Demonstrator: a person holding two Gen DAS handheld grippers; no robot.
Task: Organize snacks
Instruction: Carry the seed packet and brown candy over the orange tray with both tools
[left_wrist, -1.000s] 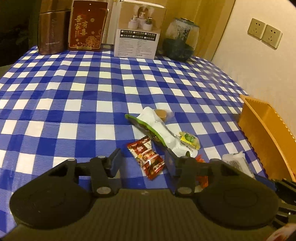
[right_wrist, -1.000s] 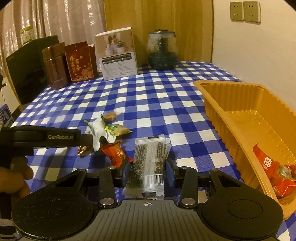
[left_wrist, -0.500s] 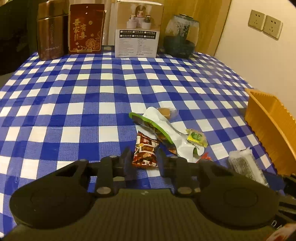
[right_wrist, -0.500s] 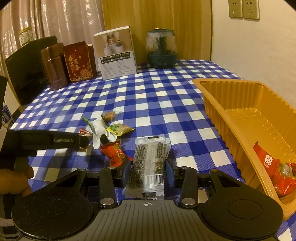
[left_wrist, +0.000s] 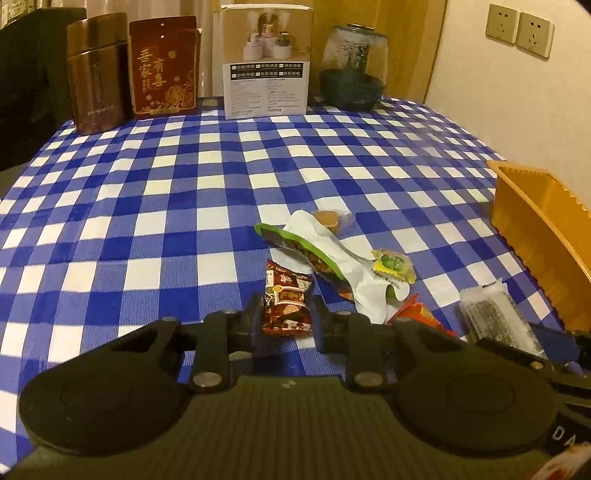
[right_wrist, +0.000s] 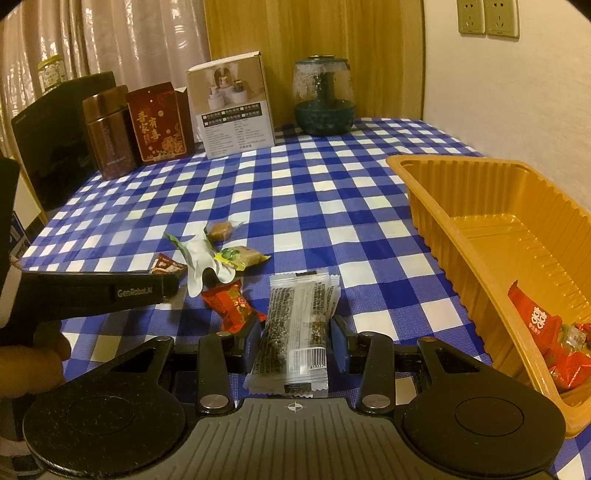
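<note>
1. The left gripper (left_wrist: 286, 314) is clenched on a dark red snack packet (left_wrist: 287, 303); its two fingers press the packet's sides, and the packet stands up between them over the blue-and-white checked tablecloth (left_wrist: 147, 206).
2. Just ahead and to the right of the left fingertips lies a white-and-green wrapper (left_wrist: 332, 254), with a small brown candy (left_wrist: 327, 218) at its far end and a yellow-green candy (left_wrist: 393, 263) on its right side.
3. A red-orange packet (left_wrist: 415, 314) sits right beside the left gripper's right finger, partly hidden by it.
4. The right gripper (right_wrist: 295, 334) is grasping a clear packet of dark sesame bar (right_wrist: 295, 325); the packet lies lengthwise between the fingers, its barcode end nearest the camera.
5. To the right of the right gripper stands the orange plastic tray (right_wrist: 436, 206), with red-wrapped snacks (right_wrist: 539, 321) gathered in its near corner.
6. Ahead and left of the right gripper are the red-orange packet (right_wrist: 231, 301), the white-and-green wrapper (right_wrist: 199, 258), the yellow-green candy (right_wrist: 240, 256) and the brown candy (right_wrist: 221, 229); the left gripper's dark body (right_wrist: 96, 291) reaches in from the left just beside them.
7. Well ahead of both grippers, at the table's far edge, stand a brown tin (left_wrist: 98, 74), a red box with gold characters (left_wrist: 164, 64), a white product box (left_wrist: 267, 61) and a glass dome on a dark base (left_wrist: 352, 70).
</note>
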